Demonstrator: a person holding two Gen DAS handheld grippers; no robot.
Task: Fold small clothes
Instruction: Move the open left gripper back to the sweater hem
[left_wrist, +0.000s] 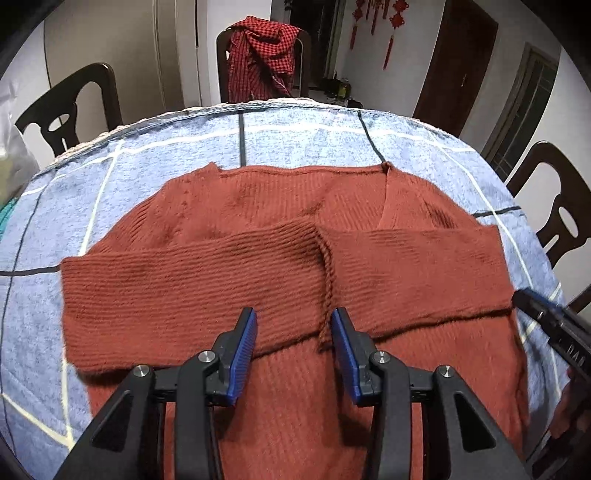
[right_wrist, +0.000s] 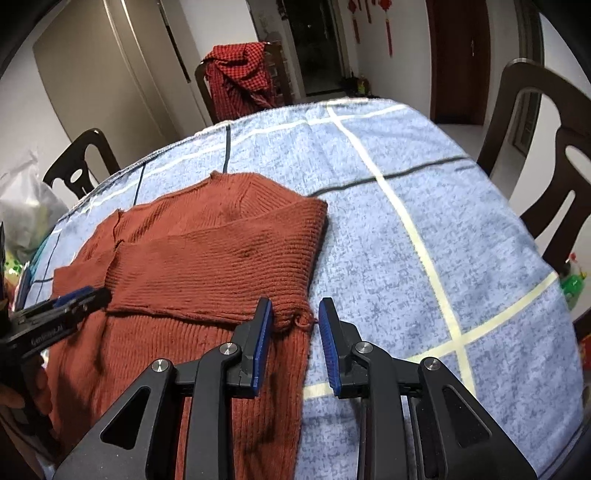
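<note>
Left claw (left_wrist: 294, 332) hangs with pads apart and empty over the middle of the rust-red sweater (left_wrist: 236, 206), where the two sleeves (left_wrist: 184, 288) lie folded across the chest and meet at the cuffs, likely poised to check or press that overlap. Right claw (right_wrist: 295, 325), also apart and gripping nothing, straddles the sweater's right edge at the folded sleeve corner, probably lining up the next fold. Sweater lies flat on the blue checked cloth (right_wrist: 406, 240) covering the worktop; chairs (right_wrist: 546, 155) ring it.
</note>
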